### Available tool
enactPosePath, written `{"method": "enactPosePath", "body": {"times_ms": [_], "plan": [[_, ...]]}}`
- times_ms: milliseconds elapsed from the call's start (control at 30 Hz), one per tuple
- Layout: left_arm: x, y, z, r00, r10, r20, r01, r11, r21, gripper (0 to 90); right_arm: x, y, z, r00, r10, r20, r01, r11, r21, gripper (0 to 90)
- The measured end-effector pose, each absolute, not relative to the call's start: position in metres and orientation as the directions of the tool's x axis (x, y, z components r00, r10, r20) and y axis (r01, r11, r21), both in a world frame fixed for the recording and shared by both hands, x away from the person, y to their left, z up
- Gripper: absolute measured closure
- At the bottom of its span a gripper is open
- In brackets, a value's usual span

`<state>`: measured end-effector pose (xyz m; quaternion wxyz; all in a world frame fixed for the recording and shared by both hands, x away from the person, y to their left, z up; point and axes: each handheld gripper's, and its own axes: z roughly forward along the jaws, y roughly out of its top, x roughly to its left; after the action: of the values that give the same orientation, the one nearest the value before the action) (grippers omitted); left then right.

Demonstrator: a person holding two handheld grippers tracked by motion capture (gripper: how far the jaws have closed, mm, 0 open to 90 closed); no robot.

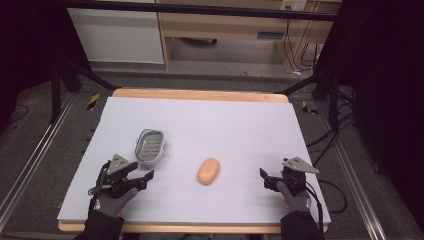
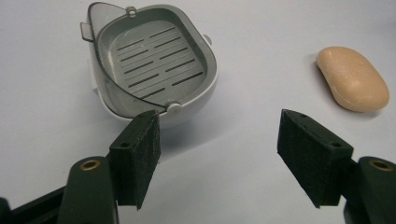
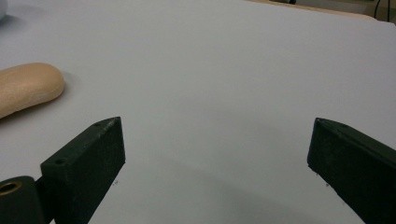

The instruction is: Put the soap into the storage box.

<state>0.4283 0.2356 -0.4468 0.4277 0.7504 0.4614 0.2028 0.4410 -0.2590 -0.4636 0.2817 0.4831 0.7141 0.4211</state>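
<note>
The grey soap dish (image 1: 150, 146) left of centre holds nothing (slotted insert bare), the soap (image 1: 208, 171) lies mid-frame, and both the left gripper (image 1: 141, 175) and the right gripper (image 1: 265, 177) gape wide.

The high view looks forward and down on the whole surface (image 1: 240, 125) from far. Each gripper view sits low and close between its own fingers. All three views share the soap (image 1: 208, 171) (image 2: 352, 78) (image 3: 25, 88).
</note>
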Motion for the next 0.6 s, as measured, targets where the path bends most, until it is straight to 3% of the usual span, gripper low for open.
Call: {"method": "enactPosePath", "body": {"times_ms": [600], "plan": [[0.425,0.208,-0.441,0.549,0.834,-0.062,0.492,-0.262,0.83,29.5,0.442,-0.258,-0.463,-0.377,0.926,0.002,0.455,0.183,0.872,4.2]]}}
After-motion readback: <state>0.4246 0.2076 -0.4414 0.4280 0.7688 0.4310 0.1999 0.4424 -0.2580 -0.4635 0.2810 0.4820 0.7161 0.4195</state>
